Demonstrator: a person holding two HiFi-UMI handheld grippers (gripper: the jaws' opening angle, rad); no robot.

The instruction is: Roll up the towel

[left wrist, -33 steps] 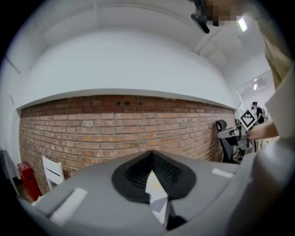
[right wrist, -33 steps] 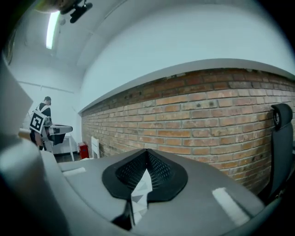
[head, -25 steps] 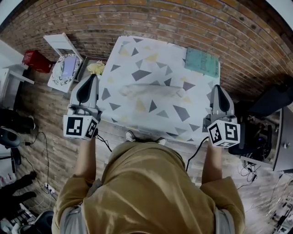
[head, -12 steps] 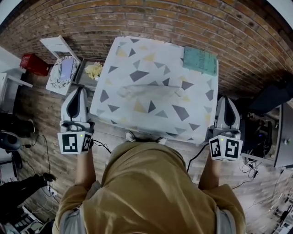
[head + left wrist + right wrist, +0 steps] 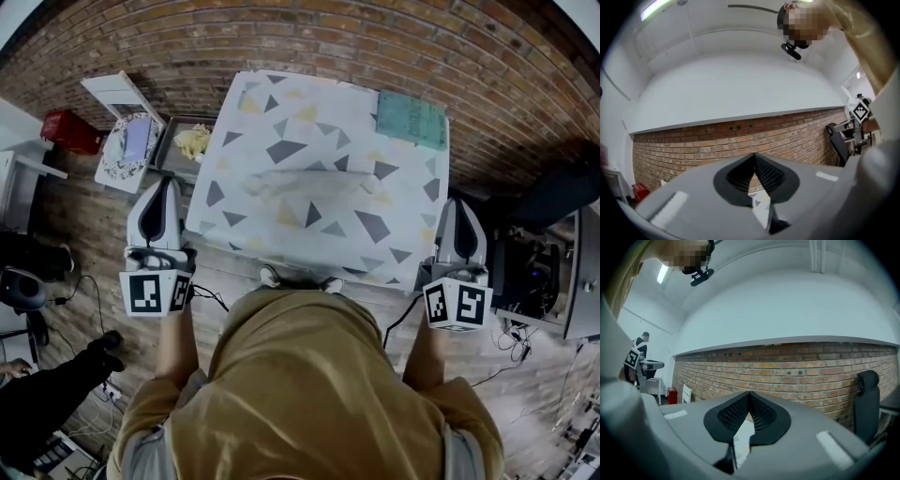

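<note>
Person [image 5: 300,394]: is standing at the near edge of the tabletop [image 5: 281,112] in a mustard top, holding one tool in each hand.
Left tool [image 5: 167,187]: is hovering over the wooden floor [image 5: 103,244], just off the tabletop's near left side; its jaws are pressing together on nothing and pointing toward the far wall.
Right tool [image 5: 457,206]: is hovering just beside the tabletop's near right corner; its jaws are likewise meeting tip to tip, gripping nothing.
Tabletop: is wearing a pale cover printed with grey and yellow triangles.
Towel [image 5: 309,183]: is lying as a pale roll across the middle of the tabletop, running left to right, well apart from both tools.
Green cloth [image 5: 411,120]: is lying folded flat at the far right corner of the tabletop.
Tray [image 5: 169,159]: is sitting on the floor left of the tabletop, holding a crumpled yellow thing [image 5: 194,141].
Red box [image 5: 66,131]: is sitting farther left on the floor.
Brick wall [image 5: 375,37]: is running behind the tabletop's far edge.
</note>
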